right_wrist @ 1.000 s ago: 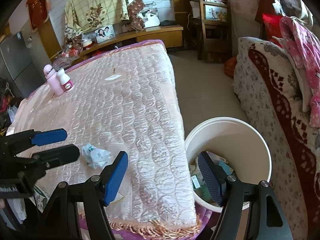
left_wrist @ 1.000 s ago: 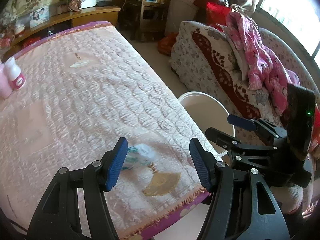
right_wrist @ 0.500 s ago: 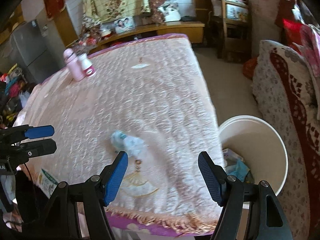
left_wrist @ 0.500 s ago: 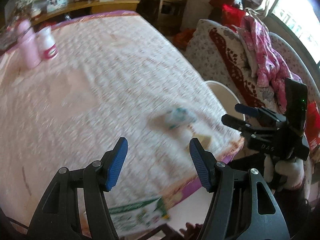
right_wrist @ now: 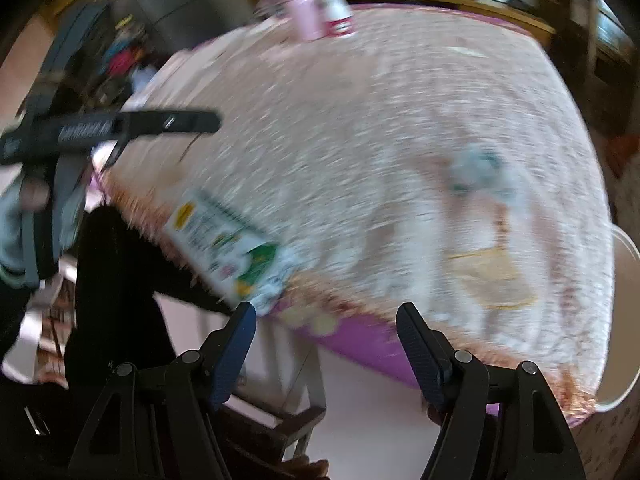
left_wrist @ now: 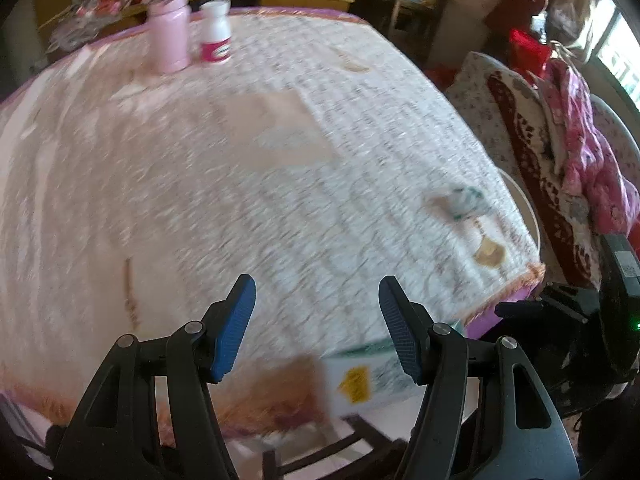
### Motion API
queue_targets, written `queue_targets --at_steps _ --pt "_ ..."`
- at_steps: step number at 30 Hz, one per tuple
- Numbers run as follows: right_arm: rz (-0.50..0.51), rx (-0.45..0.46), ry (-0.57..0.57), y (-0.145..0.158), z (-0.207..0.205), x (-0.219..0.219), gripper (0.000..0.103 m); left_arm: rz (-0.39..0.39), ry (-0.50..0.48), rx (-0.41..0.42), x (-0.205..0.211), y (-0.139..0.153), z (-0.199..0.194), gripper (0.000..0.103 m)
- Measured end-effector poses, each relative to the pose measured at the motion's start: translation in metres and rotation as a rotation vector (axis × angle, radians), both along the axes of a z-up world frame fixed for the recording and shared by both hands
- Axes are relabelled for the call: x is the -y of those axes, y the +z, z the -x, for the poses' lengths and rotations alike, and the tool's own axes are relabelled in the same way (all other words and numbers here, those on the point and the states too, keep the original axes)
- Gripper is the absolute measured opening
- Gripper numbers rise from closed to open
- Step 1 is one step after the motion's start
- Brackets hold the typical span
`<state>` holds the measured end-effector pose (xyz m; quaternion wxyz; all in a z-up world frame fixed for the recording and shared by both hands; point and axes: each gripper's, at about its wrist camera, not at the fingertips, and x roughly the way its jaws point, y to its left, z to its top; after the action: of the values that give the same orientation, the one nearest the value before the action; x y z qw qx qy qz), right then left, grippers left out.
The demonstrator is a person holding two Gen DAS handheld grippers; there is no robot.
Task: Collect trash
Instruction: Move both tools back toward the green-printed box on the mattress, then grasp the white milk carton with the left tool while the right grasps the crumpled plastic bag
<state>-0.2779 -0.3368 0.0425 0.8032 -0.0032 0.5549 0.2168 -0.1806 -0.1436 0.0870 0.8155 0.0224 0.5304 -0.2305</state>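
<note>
A crumpled white-and-teal wrapper (left_wrist: 460,200) lies on the pink quilted table (left_wrist: 240,168) near its right edge; it also shows in the right wrist view (right_wrist: 476,172). A flat green-and-white printed package (right_wrist: 228,244) lies at the table's near edge, also low in the left wrist view (left_wrist: 368,372). My left gripper (left_wrist: 316,328) is open and empty, above the near edge. My right gripper (right_wrist: 326,356) is open and empty, off the table's front edge, right of the package. The white trash bucket (right_wrist: 624,320) stands by the table's right side.
A pink bottle (left_wrist: 168,28) and a white bottle with a red label (left_wrist: 216,36) stand at the table's far side. A sofa with pink clothes (left_wrist: 576,136) is on the right. A wooden chair (right_wrist: 296,412) sits under the front edge.
Both grippers have swung left and back from the bucket. The wrapper has shifted to the right in both views, and the printed package at the near edge has come into view.
</note>
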Motion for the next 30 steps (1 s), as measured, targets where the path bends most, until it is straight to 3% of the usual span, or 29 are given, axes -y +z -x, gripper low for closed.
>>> queue_targets --at_steps 11,18,25,28,30 --pt "0.005 -0.022 0.055 -0.019 -0.019 -0.045 0.07 -0.089 0.033 -0.087 -0.057 -0.025 0.038 0.063" --pt "0.017 0.031 -0.052 -0.025 -0.056 -0.071 0.071 -0.028 0.064 -0.069 -0.068 -0.021 0.027 0.063" --pt "-0.09 0.036 -0.252 -0.035 -0.124 -0.077 0.071 0.069 0.116 -0.042 -0.073 -0.018 -0.002 0.063" --pt "-0.148 0.019 -0.244 -0.03 -0.129 -0.083 0.071 0.106 0.127 -0.036 -0.069 -0.018 -0.017 0.063" --pt "-0.107 0.051 -0.223 -0.02 -0.122 -0.082 0.071 0.112 0.125 -0.035 -0.067 -0.02 -0.026 0.063"
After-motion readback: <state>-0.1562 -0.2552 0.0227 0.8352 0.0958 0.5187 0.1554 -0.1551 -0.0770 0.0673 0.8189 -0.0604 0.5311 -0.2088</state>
